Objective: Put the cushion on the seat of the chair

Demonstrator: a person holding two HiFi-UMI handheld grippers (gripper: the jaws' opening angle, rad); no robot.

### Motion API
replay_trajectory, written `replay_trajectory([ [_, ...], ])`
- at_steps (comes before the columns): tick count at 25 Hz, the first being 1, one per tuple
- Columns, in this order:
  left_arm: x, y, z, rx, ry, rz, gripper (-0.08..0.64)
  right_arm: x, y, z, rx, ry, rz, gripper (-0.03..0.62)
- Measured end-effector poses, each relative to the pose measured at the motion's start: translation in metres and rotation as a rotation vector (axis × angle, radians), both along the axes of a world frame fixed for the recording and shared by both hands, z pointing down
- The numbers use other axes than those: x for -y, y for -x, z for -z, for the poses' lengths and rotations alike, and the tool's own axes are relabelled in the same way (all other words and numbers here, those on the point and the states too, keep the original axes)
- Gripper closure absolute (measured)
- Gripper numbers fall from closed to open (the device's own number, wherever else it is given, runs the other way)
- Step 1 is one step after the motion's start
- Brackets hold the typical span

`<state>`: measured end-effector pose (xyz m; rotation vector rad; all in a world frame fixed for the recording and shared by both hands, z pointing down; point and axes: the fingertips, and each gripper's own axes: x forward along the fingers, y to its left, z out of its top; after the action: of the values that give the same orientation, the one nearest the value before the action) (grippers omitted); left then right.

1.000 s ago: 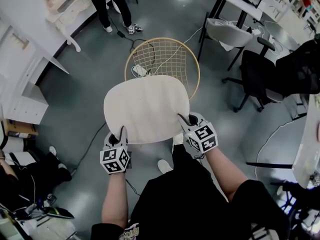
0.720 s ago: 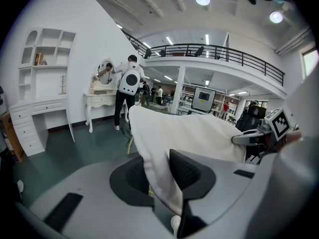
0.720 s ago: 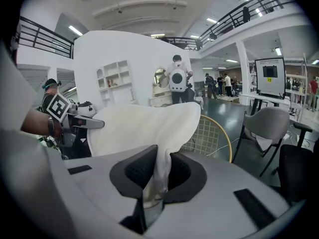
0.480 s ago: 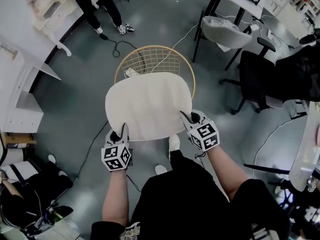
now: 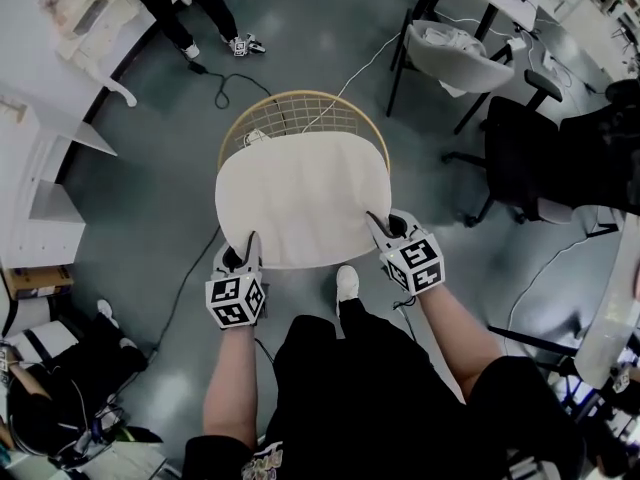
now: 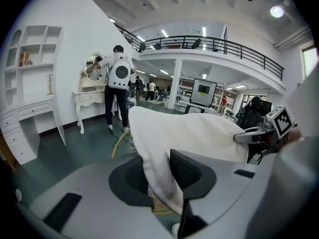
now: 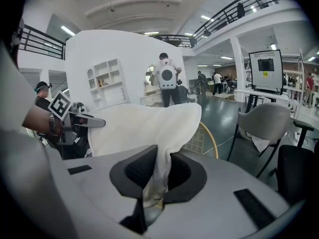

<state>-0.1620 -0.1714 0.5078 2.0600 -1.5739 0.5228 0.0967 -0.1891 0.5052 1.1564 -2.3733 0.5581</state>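
A cream, flat, rounded cushion (image 5: 300, 198) hangs in the air between my two grippers, held by its near corners. It covers most of the round wire chair (image 5: 290, 118) with a wooden rim, whose far edge shows beyond it. My left gripper (image 5: 243, 253) is shut on the cushion's near left corner (image 6: 162, 183). My right gripper (image 5: 383, 230) is shut on the near right corner (image 7: 157, 178). From each gripper view the cushion (image 7: 144, 123) stretches across to the other gripper (image 6: 259, 133).
A grey chair (image 5: 450, 53) and a black office chair (image 5: 520, 153) stand at the right by a desk. White furniture (image 5: 60, 78) lines the left wall. A cable (image 5: 225, 83) crosses the floor; a person (image 5: 200, 8) stands behind the chair. My shoe (image 5: 346, 283) is below the cushion.
Both grippers have carried the cushion forward, so it now lies over more of the wire chair. The grips on both corners are unchanged.
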Motion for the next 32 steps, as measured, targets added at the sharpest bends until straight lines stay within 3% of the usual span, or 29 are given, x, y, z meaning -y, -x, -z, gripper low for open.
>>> replay_trajectory([
  [13,0.042,-0.004,-0.062,0.011,0.050,-0.062,0.440,0.030,-0.006,-0.059,-0.064,0.029,-0.058,0.545],
  [32,0.060,0.036,-0.244,0.023,0.190,-0.110,0.430,0.044,0.030,-0.243,-0.162,0.158,-0.102,0.541],
])
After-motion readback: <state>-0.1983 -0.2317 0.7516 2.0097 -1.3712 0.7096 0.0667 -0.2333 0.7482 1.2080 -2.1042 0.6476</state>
